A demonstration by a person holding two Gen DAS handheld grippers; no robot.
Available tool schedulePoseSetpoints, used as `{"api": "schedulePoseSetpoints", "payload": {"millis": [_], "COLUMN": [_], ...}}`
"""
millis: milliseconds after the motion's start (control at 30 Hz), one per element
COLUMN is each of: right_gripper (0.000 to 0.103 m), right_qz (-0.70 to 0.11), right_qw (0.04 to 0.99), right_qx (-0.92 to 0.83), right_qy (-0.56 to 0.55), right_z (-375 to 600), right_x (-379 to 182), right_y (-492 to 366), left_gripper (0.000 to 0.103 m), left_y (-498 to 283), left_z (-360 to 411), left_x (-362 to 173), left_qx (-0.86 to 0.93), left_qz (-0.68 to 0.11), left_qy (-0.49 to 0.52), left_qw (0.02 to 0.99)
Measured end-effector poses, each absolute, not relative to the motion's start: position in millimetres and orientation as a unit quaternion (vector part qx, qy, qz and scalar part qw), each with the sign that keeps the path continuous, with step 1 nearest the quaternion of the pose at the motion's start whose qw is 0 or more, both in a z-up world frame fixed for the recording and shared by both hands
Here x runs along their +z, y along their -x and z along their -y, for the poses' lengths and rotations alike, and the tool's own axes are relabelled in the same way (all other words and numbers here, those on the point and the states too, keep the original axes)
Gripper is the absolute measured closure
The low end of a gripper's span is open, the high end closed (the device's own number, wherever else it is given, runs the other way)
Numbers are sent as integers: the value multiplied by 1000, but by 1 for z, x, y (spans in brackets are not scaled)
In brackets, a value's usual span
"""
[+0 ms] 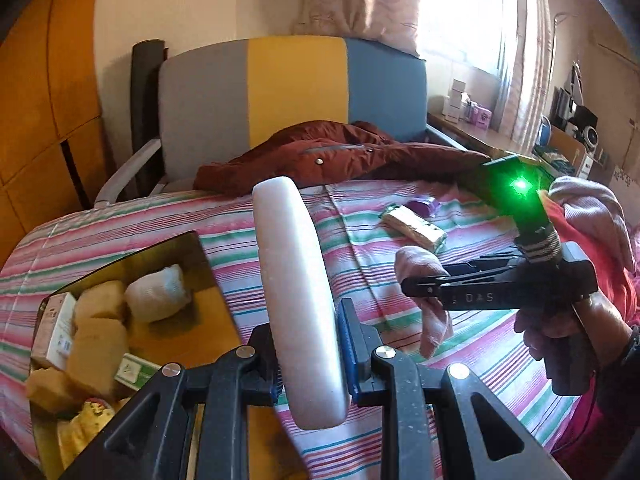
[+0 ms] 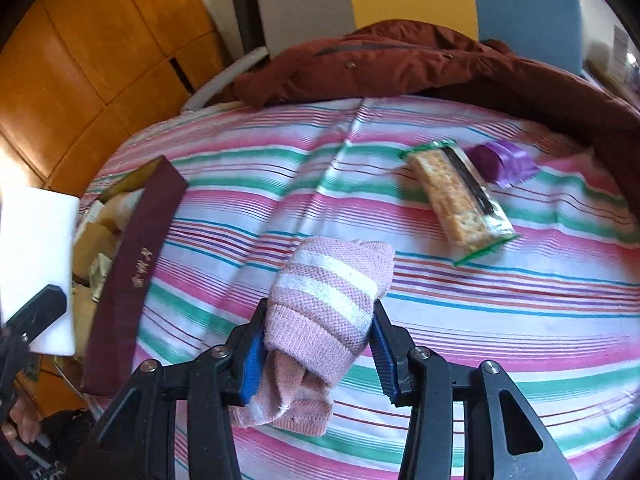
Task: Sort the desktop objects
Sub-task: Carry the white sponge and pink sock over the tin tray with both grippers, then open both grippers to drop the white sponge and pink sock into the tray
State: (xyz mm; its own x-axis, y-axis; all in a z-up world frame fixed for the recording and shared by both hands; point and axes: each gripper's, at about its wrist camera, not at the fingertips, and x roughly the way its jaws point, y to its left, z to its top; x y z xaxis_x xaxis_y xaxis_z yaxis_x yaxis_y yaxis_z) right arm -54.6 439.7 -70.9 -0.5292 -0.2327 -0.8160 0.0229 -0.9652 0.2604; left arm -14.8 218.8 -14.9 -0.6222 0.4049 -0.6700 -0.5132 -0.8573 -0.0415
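Observation:
My left gripper (image 1: pixel 308 344) is shut on a long white oval case (image 1: pixel 298 288), held above the striped bed beside the open box (image 1: pixel 176 248); the case also shows at the left edge of the right wrist view (image 2: pixel 36 264). My right gripper (image 2: pixel 318 344) is shut on a rolled pink-and-white striped sock (image 2: pixel 328 300), which it holds above the sheet; the sock also shows in the left wrist view (image 1: pixel 424 300). A cracker pack (image 2: pixel 456 204) and a purple packet (image 2: pixel 500 160) lie on the bed further right.
The dark maroon box (image 2: pixel 132 272) with a gold lining holds several yellowish sponges, small cartons and a white bundle (image 1: pixel 158 294). A rust-red jacket (image 1: pixel 328 152) lies across the bed's far side before a grey, yellow and blue headboard (image 1: pixel 296 80). Wooden cabinets (image 2: pixel 80 60) stand left.

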Motion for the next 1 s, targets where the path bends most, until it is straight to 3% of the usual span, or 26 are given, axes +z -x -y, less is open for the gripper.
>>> {"api": "schedulePoseSetpoints", "payload": {"millis": [600,1000], "right_gripper": [56,56], "right_qz": [117,81], "right_qw": [110,200], "right_qx": [-880,-879], "right_qy": [-446,-426], "right_z": [-397,-290], "right_x": [-33,-2], "right_y": [48,62], "left_gripper": [81,81], "left_y": [49,66], "left_z": [-91,-65], "left_x": [-22,-36], "left_qx": [913,899], "left_qz": [-3,34], "left_qy": [381,410], "left_qw": [144,152]}}
